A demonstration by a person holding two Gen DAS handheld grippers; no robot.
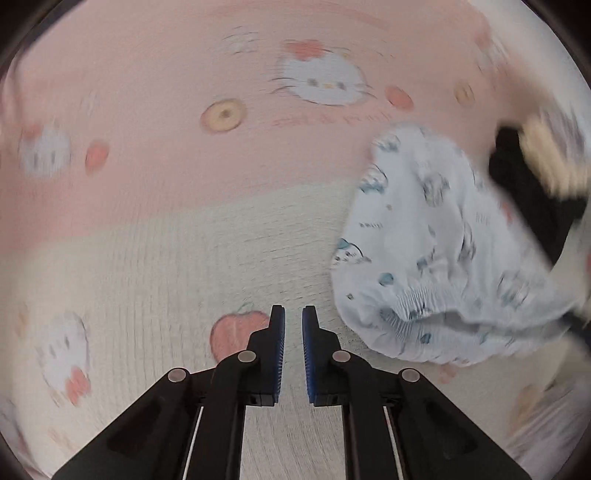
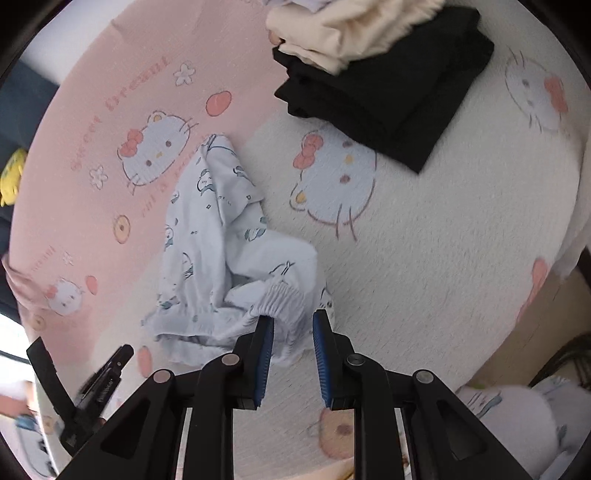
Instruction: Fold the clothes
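Your left claw (image 1: 293,354): nearly pressed together, nothing between its pads, over the cartoon-cat sheet (image 1: 147,110). Your right claw (image 2: 293,354): spread, astride the elastic hem of the crumpled pale blue printed garment (image 2: 229,258) on the sheet. Beyond it: folded black garment (image 2: 388,99) under cream garment (image 2: 332,33).

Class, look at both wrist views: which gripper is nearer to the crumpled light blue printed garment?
Right. The right gripper hovers open at the light blue garment, over its elastic waistband. The left gripper, also open, sits off to the garment's side over bare sheet.
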